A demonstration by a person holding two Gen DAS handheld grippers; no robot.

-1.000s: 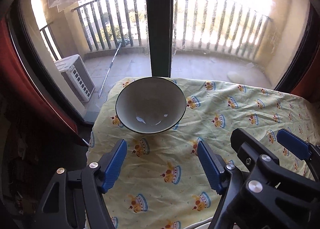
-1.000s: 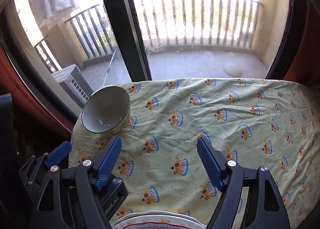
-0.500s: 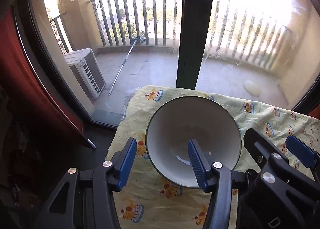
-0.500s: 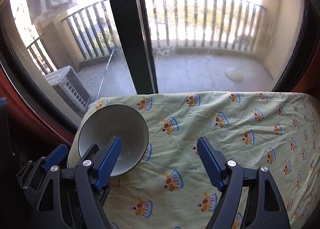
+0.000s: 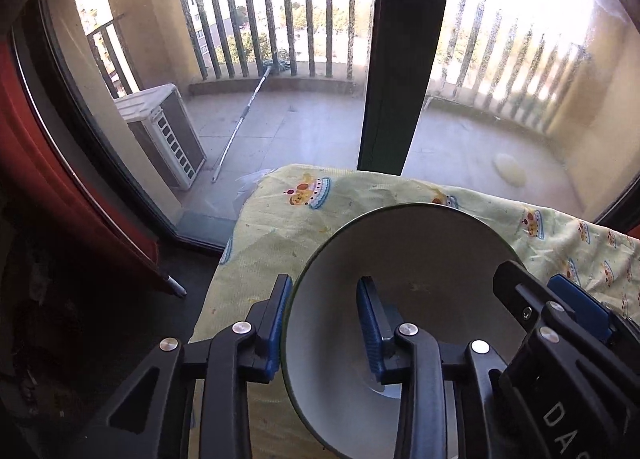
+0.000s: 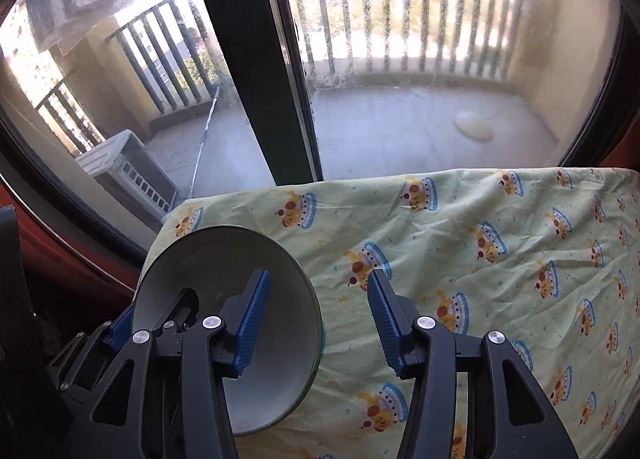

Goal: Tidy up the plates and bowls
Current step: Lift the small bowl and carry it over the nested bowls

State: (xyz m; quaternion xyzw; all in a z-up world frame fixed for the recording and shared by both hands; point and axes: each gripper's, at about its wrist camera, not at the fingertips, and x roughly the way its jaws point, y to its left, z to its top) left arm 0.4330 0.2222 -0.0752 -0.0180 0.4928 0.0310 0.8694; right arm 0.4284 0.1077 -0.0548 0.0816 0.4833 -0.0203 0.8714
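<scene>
The bowl (image 5: pixel 404 299) stands at the left end of the bench (image 6: pixel 500 243), which is covered by a yellow printed cloth, close to the edge that faces the balcony window (image 6: pixel 400 59). It appears tilted, its opening turned toward both cameras.

Left gripper (image 5: pixel 324 329): its jaws straddle the bowl's left rim, one blue pad outside the wall and the other inside the cavity. The jaws are closing. The outer pad lies at or just beside the rim; the inner pad stands apart from the wall with a visible gap, so the rim is not yet pinched.

Right gripper (image 6: pixel 316 323): its jaws straddle the bowl's right rim, the left pad inside the cavity and the right pad over the cloth outside. These jaws are also closing and remain spread wide of the rim, clear of it on both sides.

Governing relation: the rim runs between each pair of pads, on opposite sides of the bowl. The left gripper is nearer to contact. Judgement: a two-sided rim grasp is in preparation; the lift should wait until both pairs have seated.

No plates are visible in either view.
</scene>
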